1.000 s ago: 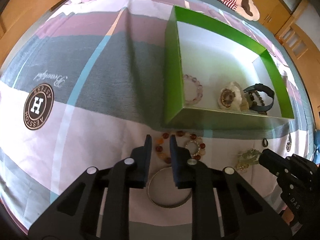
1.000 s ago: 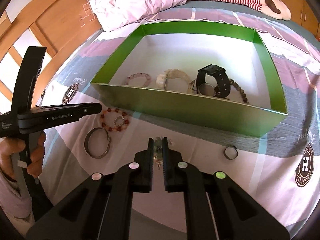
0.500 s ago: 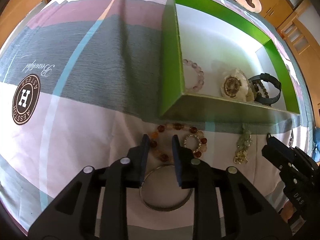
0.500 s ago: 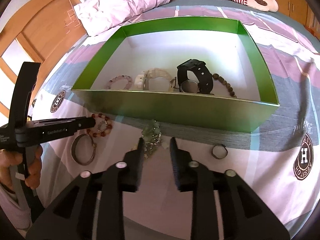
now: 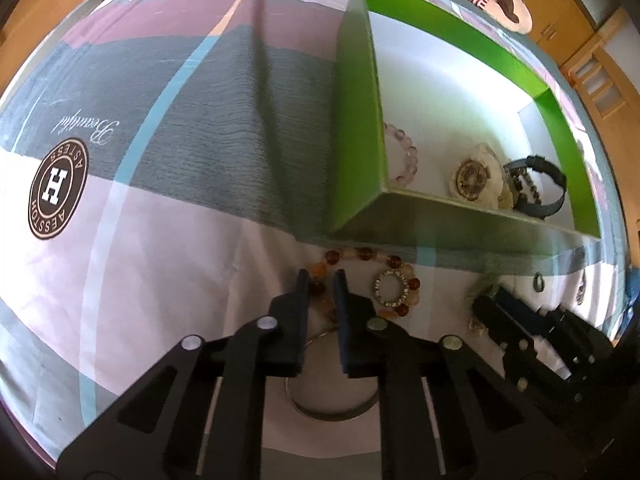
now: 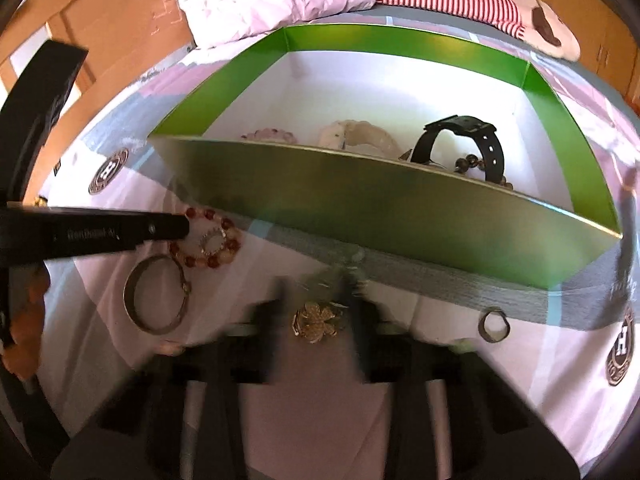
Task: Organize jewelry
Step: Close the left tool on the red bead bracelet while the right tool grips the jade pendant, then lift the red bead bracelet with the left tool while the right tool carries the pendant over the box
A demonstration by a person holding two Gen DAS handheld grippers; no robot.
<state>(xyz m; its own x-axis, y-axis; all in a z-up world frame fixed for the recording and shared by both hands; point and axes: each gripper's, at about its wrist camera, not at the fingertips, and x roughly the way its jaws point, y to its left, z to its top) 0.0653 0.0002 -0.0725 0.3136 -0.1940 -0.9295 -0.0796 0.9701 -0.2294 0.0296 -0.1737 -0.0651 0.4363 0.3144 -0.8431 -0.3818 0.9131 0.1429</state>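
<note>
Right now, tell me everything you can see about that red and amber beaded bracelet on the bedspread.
The red and amber beaded bracelet is a loop of round, glossy, glass-like beads, dark red alternating with pale orange. It lies flat on the pale part of the bedspread, just outside the green box's near wall. A small sparkly ring rests inside the loop on its right side. The left claw sits over its left edge, fingers narrowly apart with beads between them; contact is unclear.

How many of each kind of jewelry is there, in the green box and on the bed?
Watches: 2 (white watch, black watch)
Bead bracelets: 3 (pink bracelet, dark bracelet, amber-red bracelet)
Metal bangle: 1
Sparkly hoop: 1
Small ring: 1
Gold flower piece: 1
Total: 9
</note>
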